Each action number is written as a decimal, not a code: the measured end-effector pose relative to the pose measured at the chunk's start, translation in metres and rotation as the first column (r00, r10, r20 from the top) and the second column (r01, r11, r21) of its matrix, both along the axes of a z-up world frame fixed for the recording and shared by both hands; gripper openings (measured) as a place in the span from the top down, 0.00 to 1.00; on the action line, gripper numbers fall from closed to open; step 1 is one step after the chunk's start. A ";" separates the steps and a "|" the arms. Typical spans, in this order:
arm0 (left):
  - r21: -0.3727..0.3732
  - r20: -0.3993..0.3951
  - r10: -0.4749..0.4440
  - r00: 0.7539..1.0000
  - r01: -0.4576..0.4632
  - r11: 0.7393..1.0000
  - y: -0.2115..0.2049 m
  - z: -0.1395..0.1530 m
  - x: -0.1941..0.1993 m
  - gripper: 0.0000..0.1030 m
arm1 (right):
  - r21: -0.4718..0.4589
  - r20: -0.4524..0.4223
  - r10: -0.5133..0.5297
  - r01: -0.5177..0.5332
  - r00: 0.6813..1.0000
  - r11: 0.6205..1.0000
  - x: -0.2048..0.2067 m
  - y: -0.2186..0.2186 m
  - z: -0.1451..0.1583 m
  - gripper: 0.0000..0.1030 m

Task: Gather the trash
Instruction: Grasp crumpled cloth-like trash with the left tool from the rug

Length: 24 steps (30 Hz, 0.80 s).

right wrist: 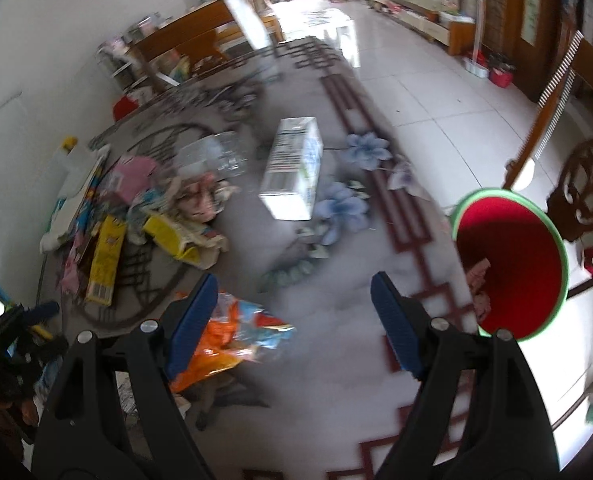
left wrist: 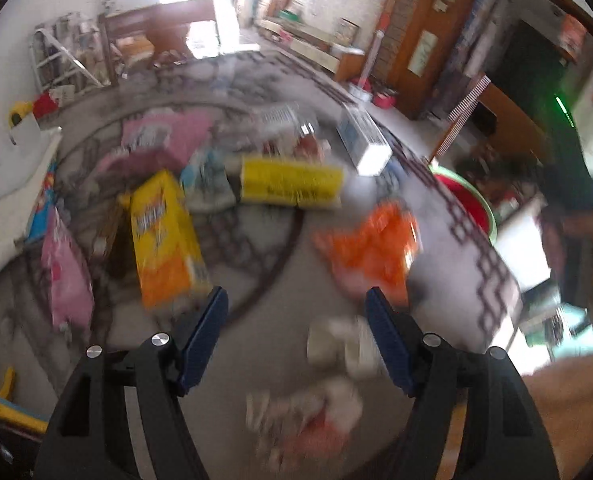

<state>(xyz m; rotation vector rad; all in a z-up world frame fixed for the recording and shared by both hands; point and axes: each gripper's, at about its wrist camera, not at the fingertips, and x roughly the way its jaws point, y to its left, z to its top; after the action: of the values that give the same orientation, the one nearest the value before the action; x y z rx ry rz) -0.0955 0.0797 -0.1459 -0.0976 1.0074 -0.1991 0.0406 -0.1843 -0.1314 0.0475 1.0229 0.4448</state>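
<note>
Both grippers empty, jaws spread wide, nothing between the pads. Both views motion-blurred.

Left gripper (left wrist: 296, 300) hangs over the grey patterned tabletop (left wrist: 256, 332) near its front edge. Closest trash: small crumpled white paper wad (left wrist: 342, 344), just inside the right-hand pad, slightly low. Crumpled orange plastic wrapper (left wrist: 370, 248) lies just beyond the tips, off to the right. Long yellow-orange cardboard box (left wrist: 164, 240) lies left of the tips, long axis running roughly away from the camera.

Right gripper (right wrist: 294, 292) sits further toward the tabletop's right edge. The same orange wrapper (right wrist: 220, 340) is under and beside its left-hand finger. White rectangular carton (right wrist: 292, 168) lies well ahead, mid-table, long axis pointing away. Red bin with green rim (right wrist: 512, 264) stands off the right edge, some scraps inside already.

My read: pickup not started. Wad is the left's job; wrapper is reachable by either, the right being nearer the bin. Most trash is still piled toward the left edge.
</note>
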 end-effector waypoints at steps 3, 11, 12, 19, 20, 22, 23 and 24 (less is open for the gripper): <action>-0.001 -0.028 -0.085 0.996 0.085 0.996 0.002 -0.015 -0.027 0.29 | -0.015 -0.001 0.058 -0.058 0.998 0.998 -0.007 0.015 0.002 0.25; -0.015 -0.113 -0.125 0.986 0.124 0.992 -0.005 -0.062 -0.041 0.28 | -0.053 -0.047 0.223 -0.225 0.974 0.973 -0.029 0.051 -0.003 0.25; -0.033 -0.114 -0.108 0.988 0.105 0.994 -0.004 -0.067 -0.039 0.29 | -0.059 -0.055 0.251 -0.255 0.966 0.965 -0.034 0.057 -0.004 0.25; -0.124 -0.137 -0.020 0.990 0.003 0.992 0.004 -0.082 -0.028 0.64 | -0.059 -0.109 0.370 -0.378 0.923 0.924 -0.057 0.083 -0.015 0.25; -0.122 -0.131 -0.003 0.991 -0.013 0.992 0.005 -0.080 -0.026 0.65 | -0.059 -0.116 0.388 -0.396 0.914 0.916 -0.061 0.087 -0.016 0.25; -0.118 -0.102 0.046 0.994 -0.058 0.991 0.012 -0.071 -0.025 0.67 | -0.057 -0.132 0.431 -0.441 0.893 0.896 -0.069 0.096 -0.020 0.25; -0.120 -0.087 0.070 0.994 -0.081 0.990 0.016 -0.066 -0.023 0.67 | -0.053 -0.146 0.456 -0.467 0.878 0.883 -0.073 0.100 -0.023 0.25; -0.125 -0.063 0.103 0.993 -0.111 0.986 0.022 -0.059 -0.022 0.67 | -0.051 -0.153 0.467 -0.479 0.871 0.876 -0.075 0.103 -0.025 0.25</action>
<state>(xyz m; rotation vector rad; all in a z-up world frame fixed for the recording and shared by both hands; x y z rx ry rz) -0.1176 0.1017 -0.2048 -0.2749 1.0419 -0.1633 -0.0341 -0.0812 -0.1561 -0.2627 1.1898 0.8549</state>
